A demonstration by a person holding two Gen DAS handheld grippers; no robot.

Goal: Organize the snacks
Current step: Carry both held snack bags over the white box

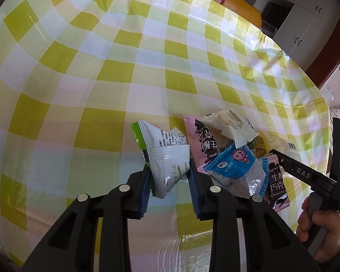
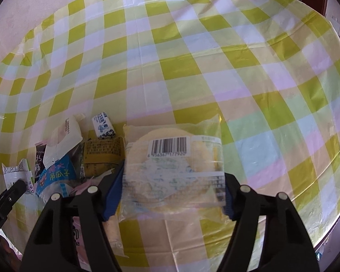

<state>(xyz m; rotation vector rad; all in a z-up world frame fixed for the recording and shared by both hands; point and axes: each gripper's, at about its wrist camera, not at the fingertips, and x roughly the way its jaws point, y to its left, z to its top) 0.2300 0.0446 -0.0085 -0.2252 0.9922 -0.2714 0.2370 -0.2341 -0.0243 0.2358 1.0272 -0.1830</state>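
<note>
My left gripper is shut on a white and green snack packet, which stands up between the blue pads. To its right lies a pile: a pink chocolate packet, a cream packet, a blue packet and a second pink chocolate packet. My right gripper is shut on a clear-wrapped round pastry with a barcode; both pads touch its wrapper. The pile lies left of it, with a blue packet, a brown-gold packet and a small white-blue candy.
A yellow-green checked tablecloth covers the table. A hand grips the right tool's handle at the far right. Beyond the table's far edge stand an orange chair and white cabinets.
</note>
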